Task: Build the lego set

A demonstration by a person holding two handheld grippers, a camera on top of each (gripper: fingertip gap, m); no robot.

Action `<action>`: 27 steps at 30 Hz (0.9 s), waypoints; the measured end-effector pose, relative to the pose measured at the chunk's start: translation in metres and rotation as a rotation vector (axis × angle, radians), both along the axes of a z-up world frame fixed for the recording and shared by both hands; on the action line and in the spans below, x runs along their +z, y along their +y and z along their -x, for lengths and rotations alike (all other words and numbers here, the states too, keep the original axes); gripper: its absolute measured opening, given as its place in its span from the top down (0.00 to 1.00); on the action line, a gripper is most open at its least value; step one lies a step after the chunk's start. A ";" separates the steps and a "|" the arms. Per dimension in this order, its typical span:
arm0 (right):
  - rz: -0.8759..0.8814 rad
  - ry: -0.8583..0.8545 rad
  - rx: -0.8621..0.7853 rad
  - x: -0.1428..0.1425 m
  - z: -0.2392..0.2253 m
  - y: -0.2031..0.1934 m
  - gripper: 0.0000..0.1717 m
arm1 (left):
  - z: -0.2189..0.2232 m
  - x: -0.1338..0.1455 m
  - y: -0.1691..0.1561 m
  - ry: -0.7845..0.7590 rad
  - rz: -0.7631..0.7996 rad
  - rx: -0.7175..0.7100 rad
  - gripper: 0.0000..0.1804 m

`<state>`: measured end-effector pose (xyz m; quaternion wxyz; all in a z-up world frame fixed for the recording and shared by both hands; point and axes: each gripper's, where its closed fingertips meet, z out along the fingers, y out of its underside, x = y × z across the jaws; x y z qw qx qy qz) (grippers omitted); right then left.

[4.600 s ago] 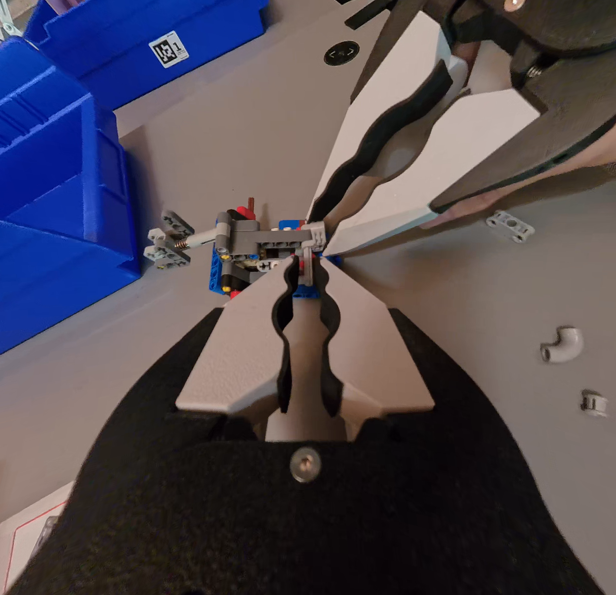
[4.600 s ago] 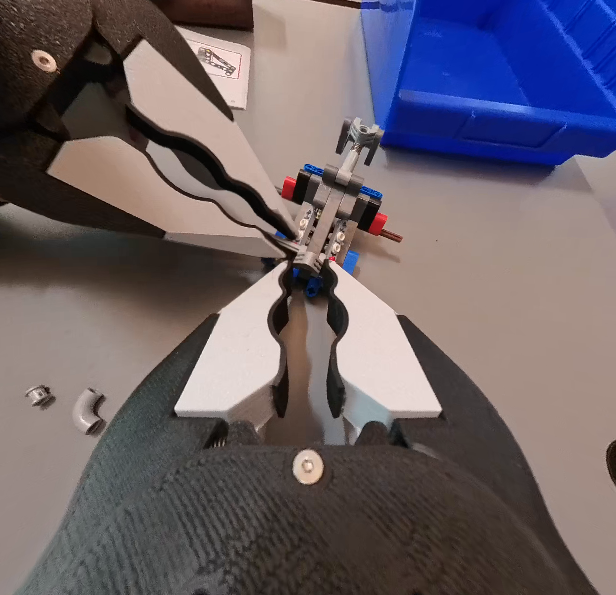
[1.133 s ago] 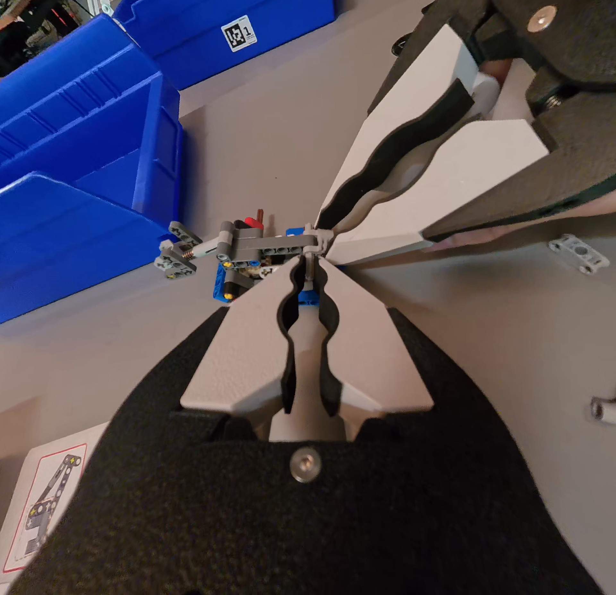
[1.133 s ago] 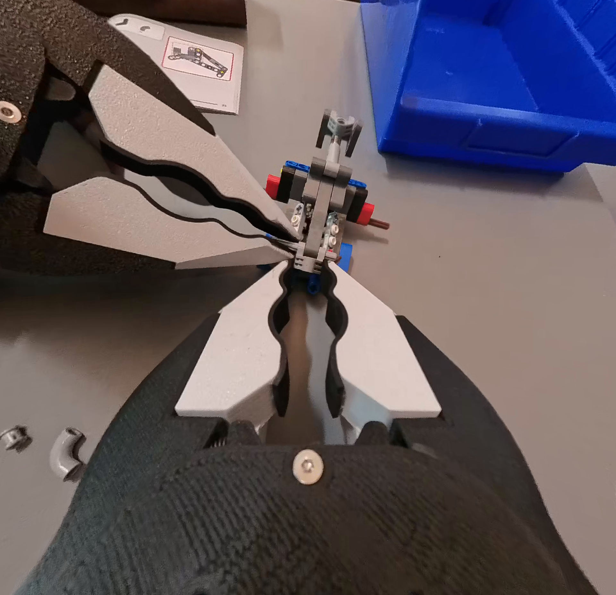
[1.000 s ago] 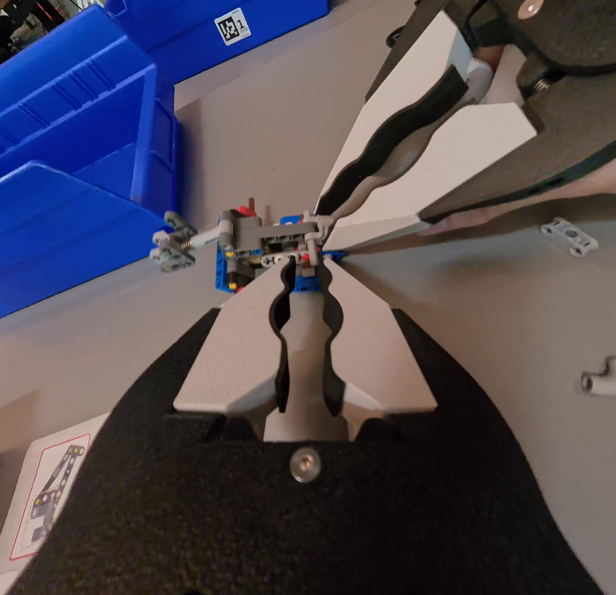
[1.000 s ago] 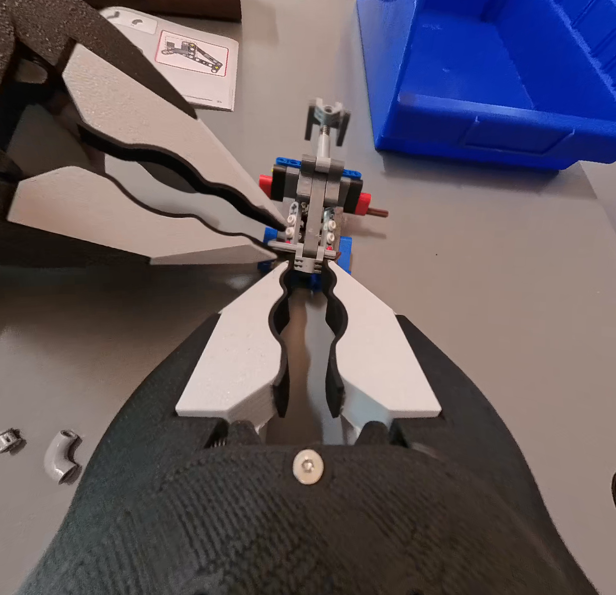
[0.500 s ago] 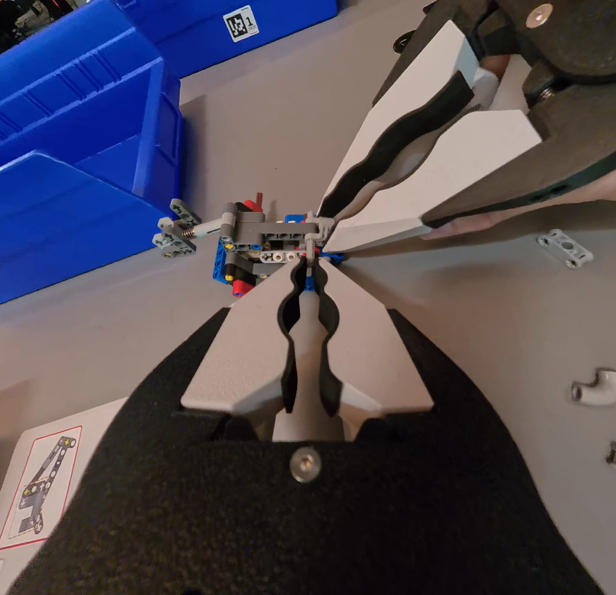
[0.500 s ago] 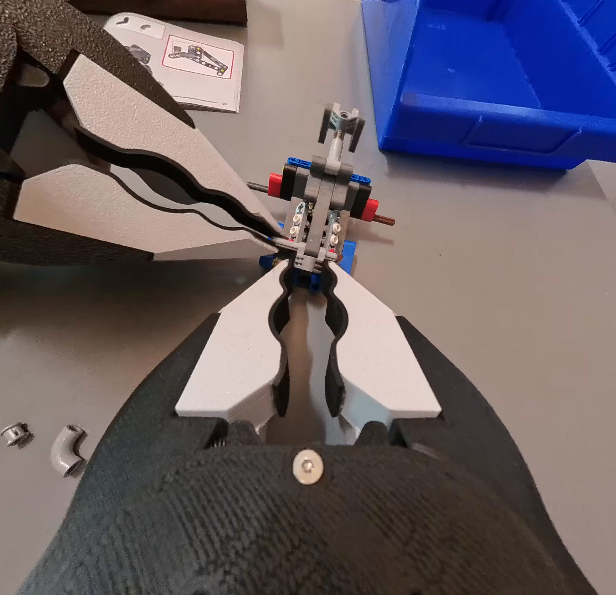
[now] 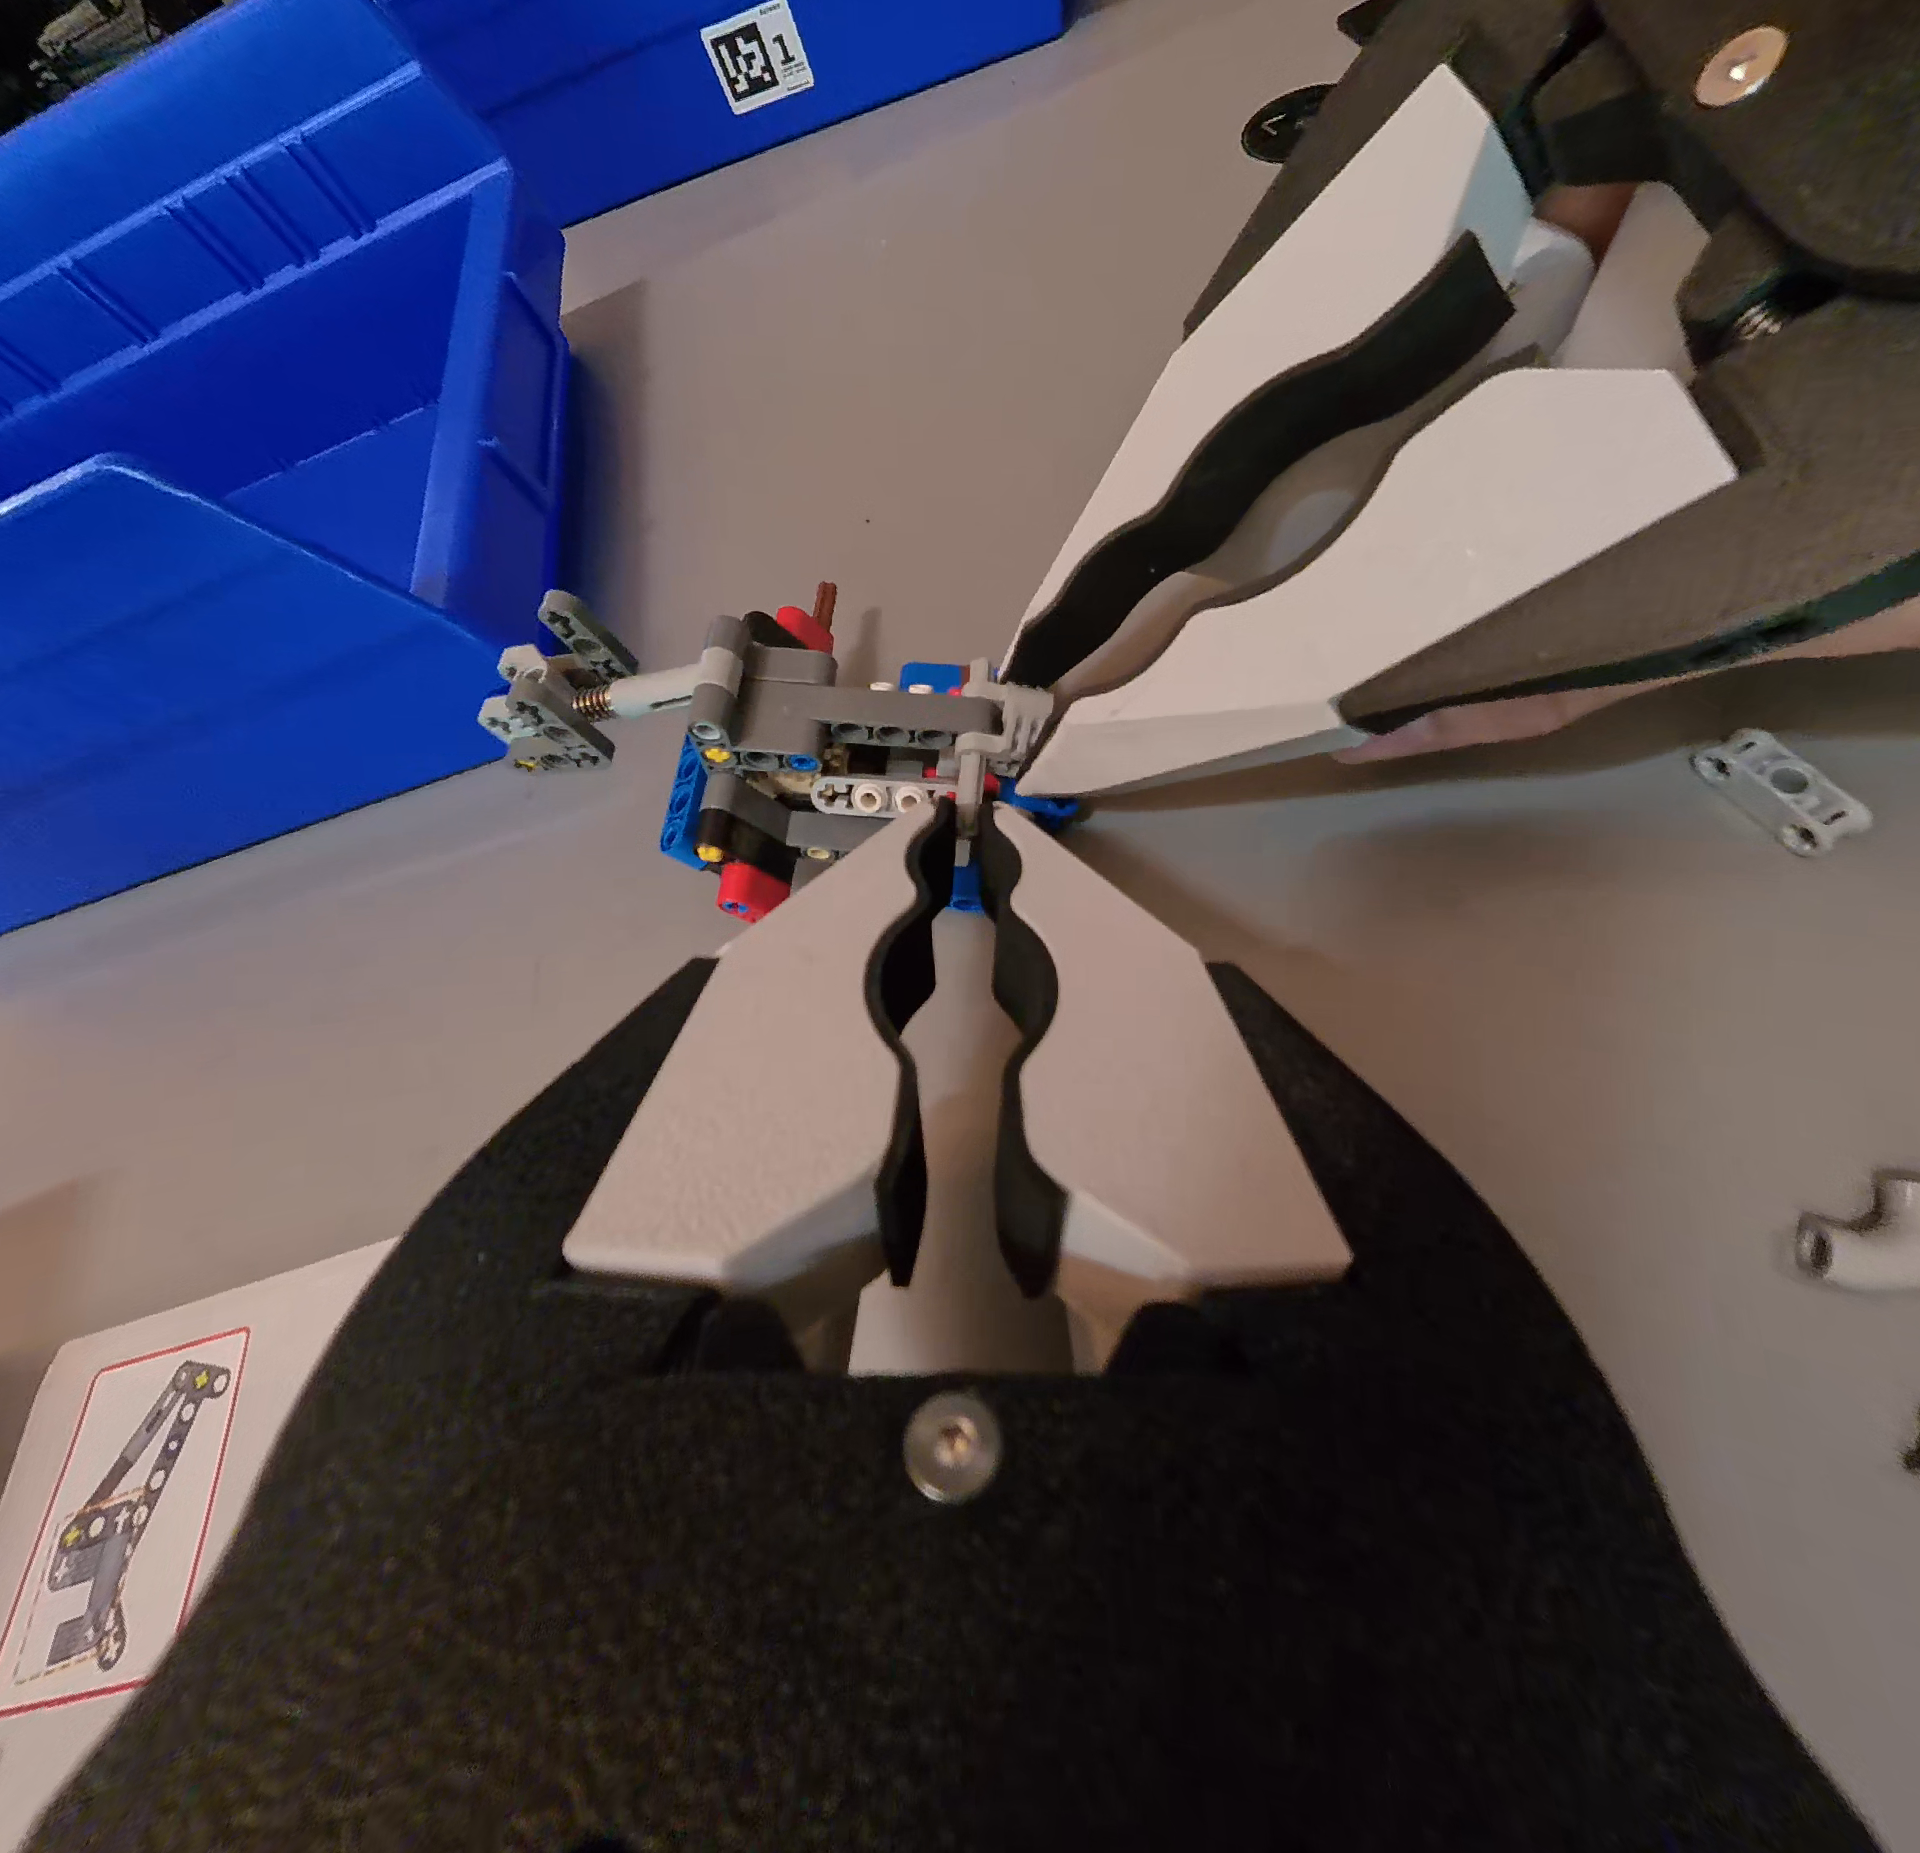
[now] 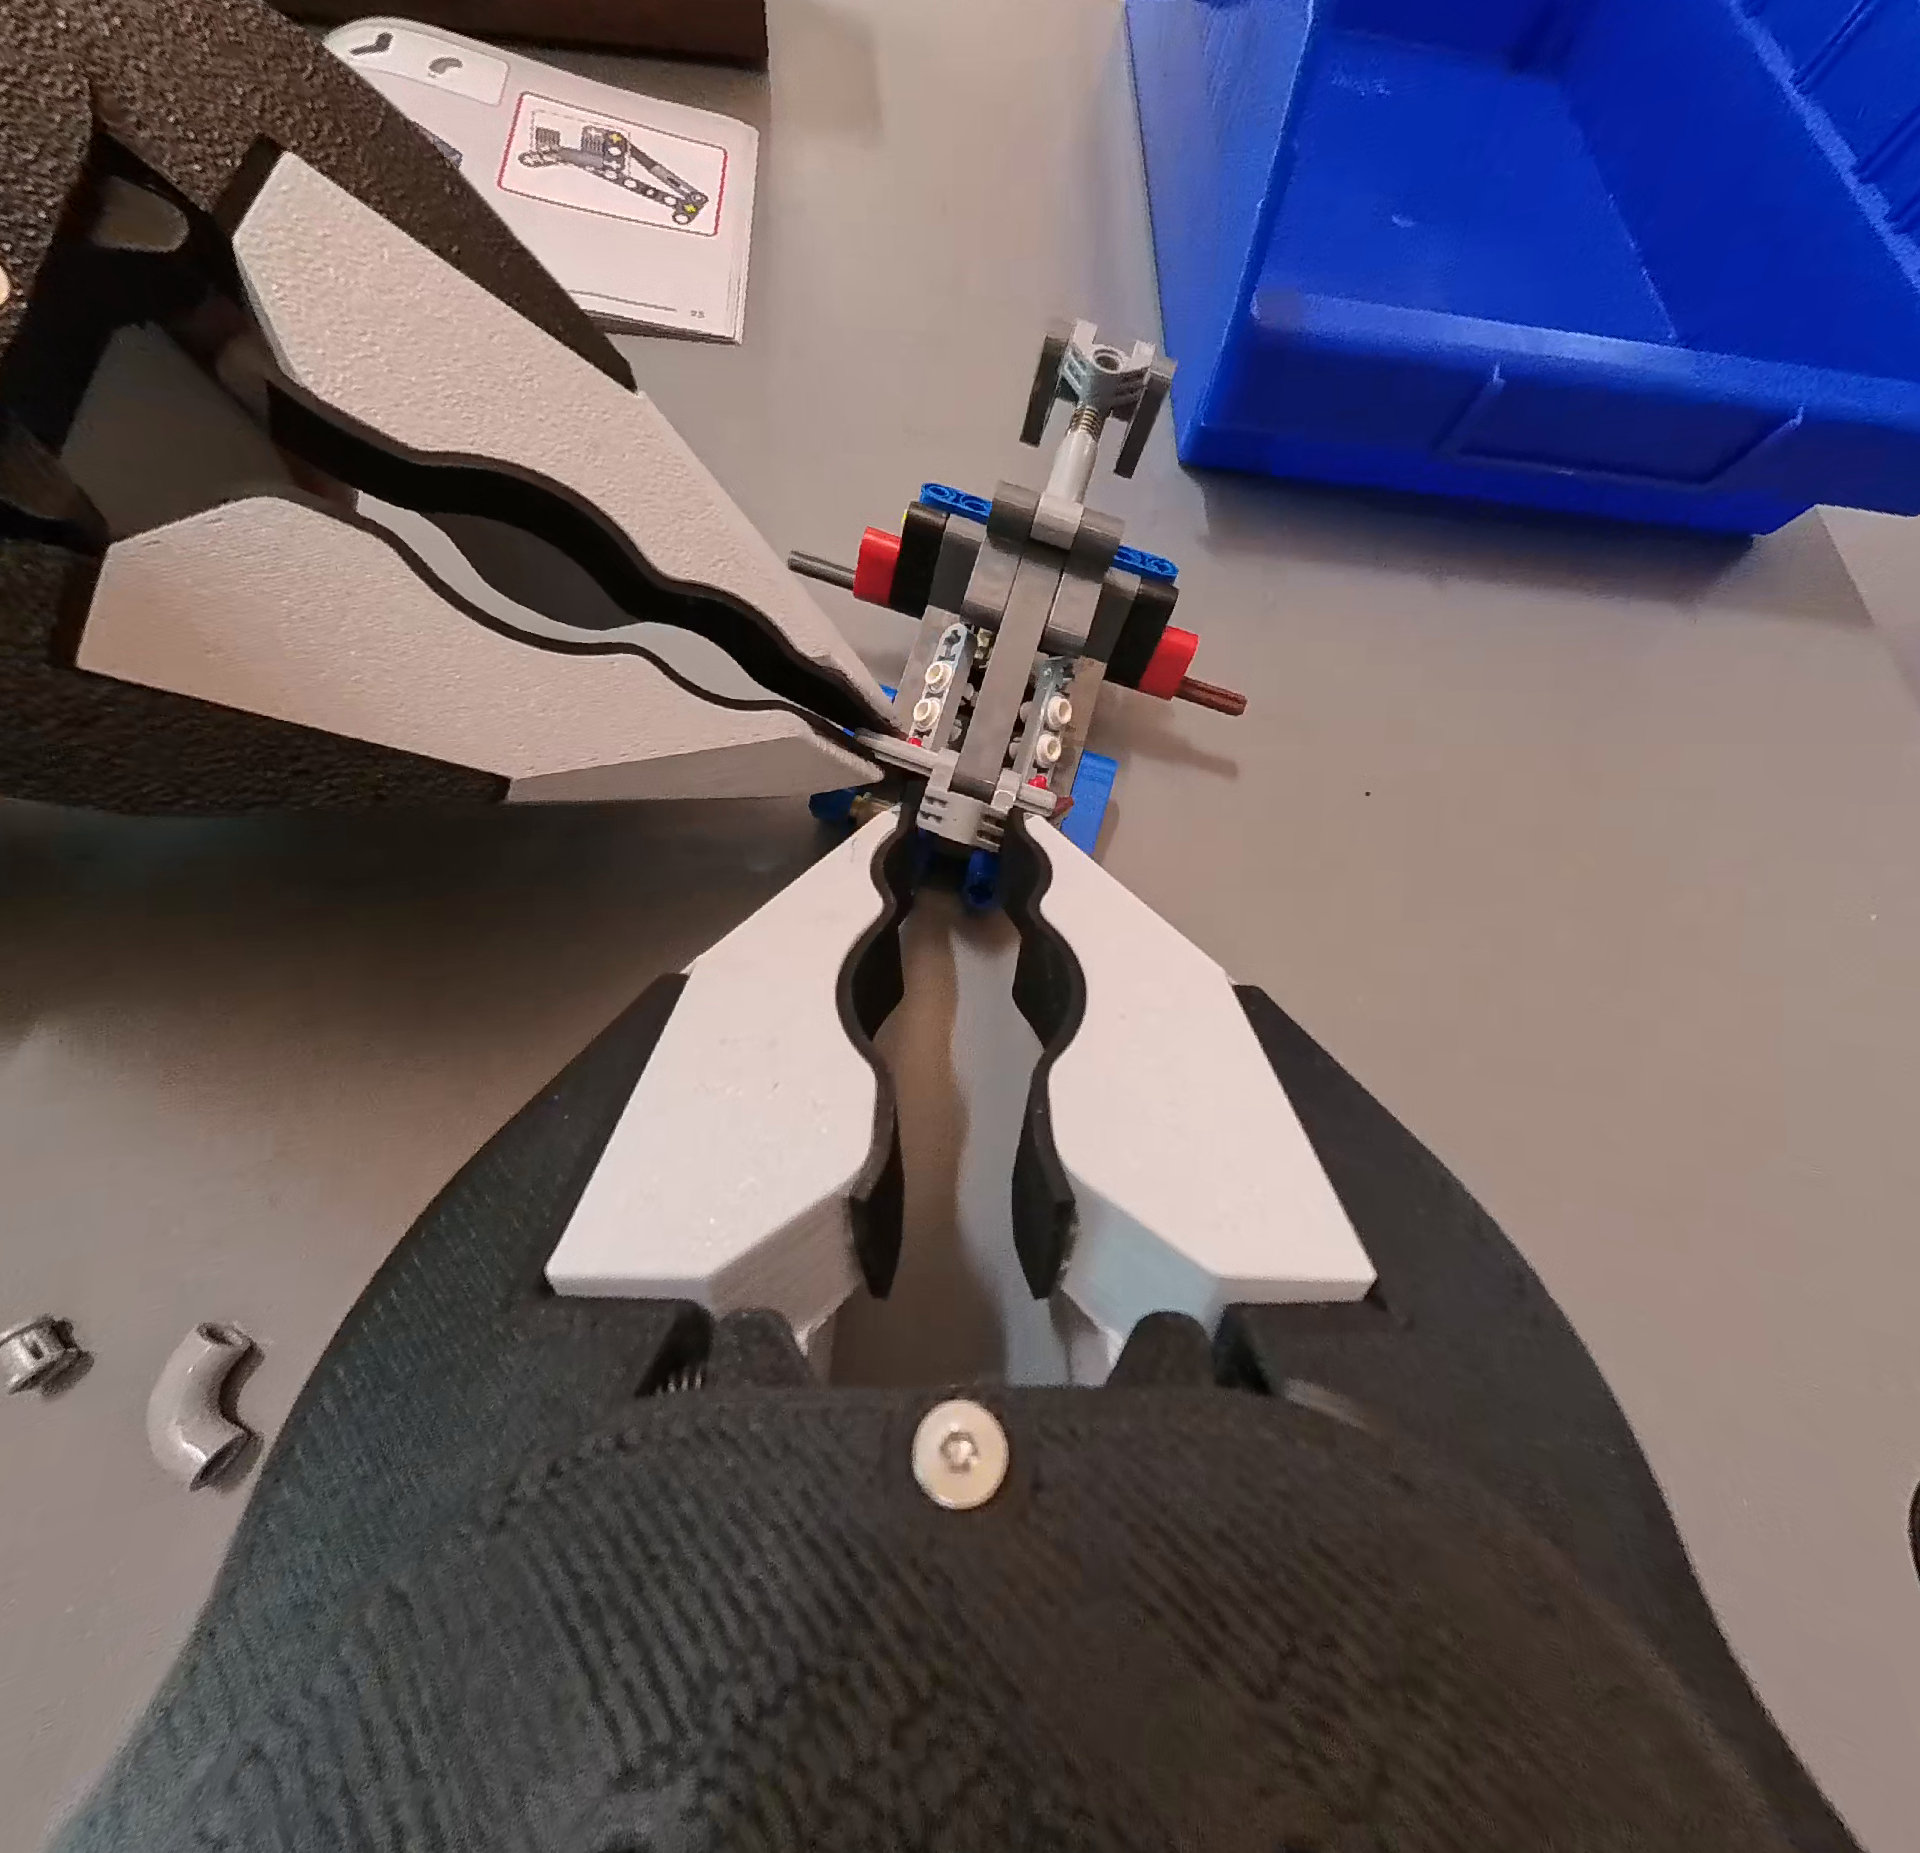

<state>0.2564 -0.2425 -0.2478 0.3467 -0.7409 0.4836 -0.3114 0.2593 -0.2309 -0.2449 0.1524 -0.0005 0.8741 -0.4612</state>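
Bins [image 9: 260, 401] in blue are filling the upper left of the left wrist view, and beside them the brick model [image 9: 790, 723] is sitting mid-frame on the grey table [image 9: 1351, 972]. At lower centre the left gripper [image 9: 963, 829] is pinching the model's thin grey axle [image 9: 968, 785], pads pressing on it. From the upper right the right gripper [image 9: 1023, 728] is clamping the grey connector [image 10: 966, 806] on the same end. A loose grey plate [image 9: 1782, 790] is lying at far right

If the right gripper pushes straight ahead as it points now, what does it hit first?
Nothing new: the right gripper already clamps the brick model's grey end connector. Pushing on would likely shove the model toward the blue bin.
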 end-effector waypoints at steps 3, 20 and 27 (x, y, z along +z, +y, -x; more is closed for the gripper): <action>0.002 0.000 -0.001 0.000 0.000 0.000 0.92 | -0.001 0.000 -0.001 -0.001 -0.001 0.003 1.00; -0.054 -0.044 0.020 0.010 0.003 0.000 0.92 | -0.006 0.008 -0.001 0.011 0.062 0.010 1.00; 0.110 -0.179 0.094 0.019 0.003 -0.001 0.91 | -0.006 0.008 0.003 0.083 0.073 0.006 1.00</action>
